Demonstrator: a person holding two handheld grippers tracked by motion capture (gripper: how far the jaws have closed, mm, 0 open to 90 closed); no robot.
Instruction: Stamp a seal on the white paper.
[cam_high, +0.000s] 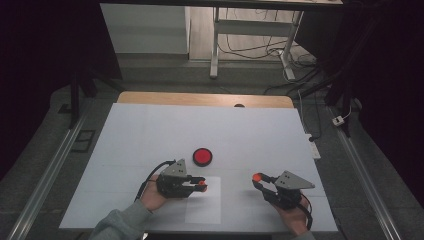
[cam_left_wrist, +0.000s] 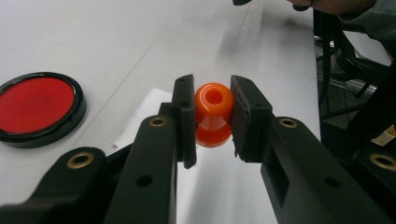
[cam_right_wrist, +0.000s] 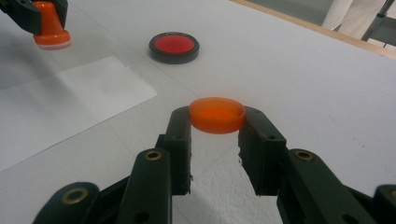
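Note:
An orange knob-shaped stamp is pinched at its waist between the jaws of my left gripper, which is shut on it. From above, the left gripper holds the stamp over a white sheet of paper. My right gripper is shut on a shallow round orange cap, held just above the table. In the high view the right gripper and the cap sit right of the paper. A round red ink pad in a black case lies just beyond the left gripper.
The white table cover spreads wide on all sides, with a wooden edge at the back. The right gripper view has the ink pad, the paper and the stamp at far left. Table legs and cables stand behind.

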